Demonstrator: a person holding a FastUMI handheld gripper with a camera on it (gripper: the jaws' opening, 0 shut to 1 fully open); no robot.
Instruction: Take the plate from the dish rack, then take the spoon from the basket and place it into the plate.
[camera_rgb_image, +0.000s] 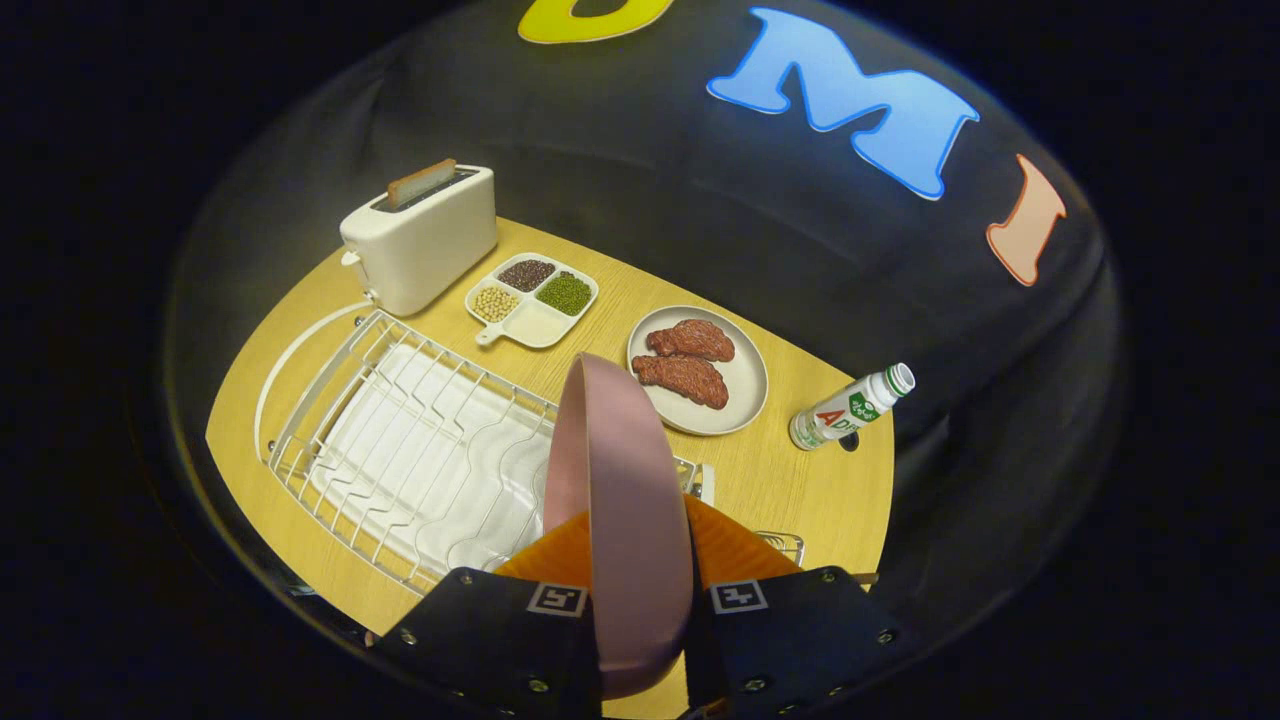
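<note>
The gripper (640, 610) clamps both fingers on the rim of a pink round plate (615, 500), held edge-on above the white wire dish rack (400, 440) at the wooden table's (800, 480) near edge; a basket corner perhaps peeks beside the fingers.

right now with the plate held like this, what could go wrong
The gripper is shut on the pink plate, held edge-on by its rim above the dish rack, so it could pivot or slip out. Swinging it forward might knock the plate of meat just beyond it, or tip the bottle standing further to the side. Lowering it could catch the rack's wires.
</note>
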